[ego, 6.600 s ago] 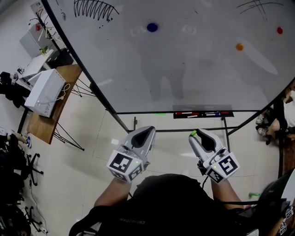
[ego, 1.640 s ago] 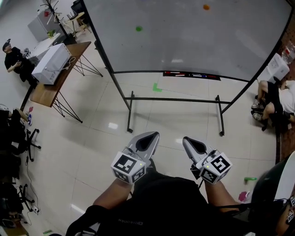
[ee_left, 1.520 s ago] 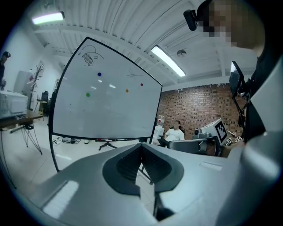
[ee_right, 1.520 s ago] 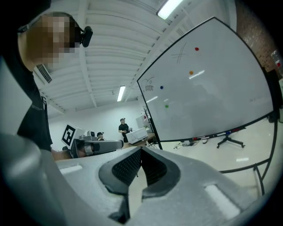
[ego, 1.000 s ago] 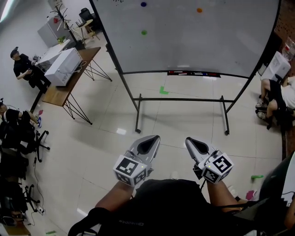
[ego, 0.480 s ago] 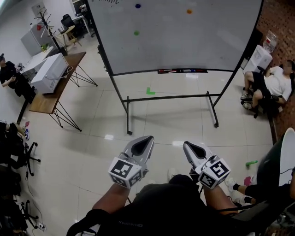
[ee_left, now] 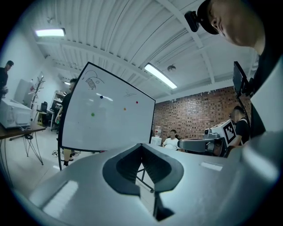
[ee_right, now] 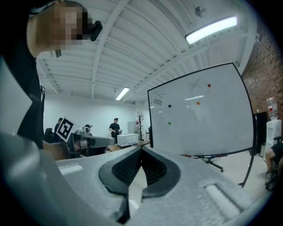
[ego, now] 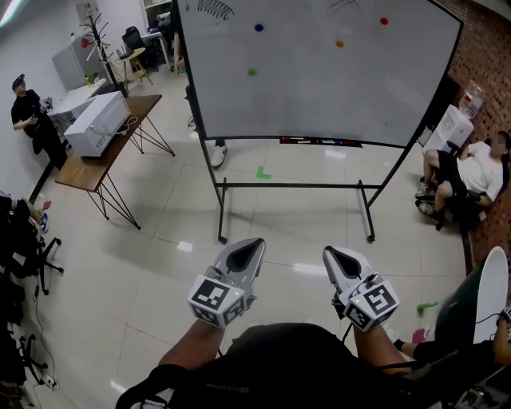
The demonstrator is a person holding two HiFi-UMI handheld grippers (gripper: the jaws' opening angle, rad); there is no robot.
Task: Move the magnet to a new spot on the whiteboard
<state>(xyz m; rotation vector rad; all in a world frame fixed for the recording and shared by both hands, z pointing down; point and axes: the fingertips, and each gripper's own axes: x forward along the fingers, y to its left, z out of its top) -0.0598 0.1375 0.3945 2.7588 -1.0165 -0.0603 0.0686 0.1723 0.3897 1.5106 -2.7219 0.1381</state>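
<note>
The whiteboard (ego: 319, 96) stands on its wheeled frame several steps ahead of me. Small round magnets stick to it: blue (ego: 259, 27), green (ego: 252, 72), orange (ego: 339, 44) and red (ego: 384, 21). My left gripper (ego: 247, 249) and right gripper (ego: 339, 257) are held side by side low in the head view, far short of the board. Both are shut with nothing between the jaws. The left gripper view shows its closed tips (ee_left: 141, 145) below the board (ee_left: 110, 128). The right gripper view shows its closed tips (ee_right: 141, 150) with the board (ee_right: 208, 132) to the right.
A wooden table (ego: 96, 156) with a white box (ego: 97, 121) stands at the left, with a person (ego: 32, 120) beyond it. Another person (ego: 471, 172) sits on the floor at the right by the brick wall. Office chairs (ego: 20, 264) line the left edge. A pen tray (ego: 319, 141) runs under the board.
The whiteboard has drawn farther away than in the earliest frame, and its top with all the magnets now shows. Both grippers keep their place in the view, shut.
</note>
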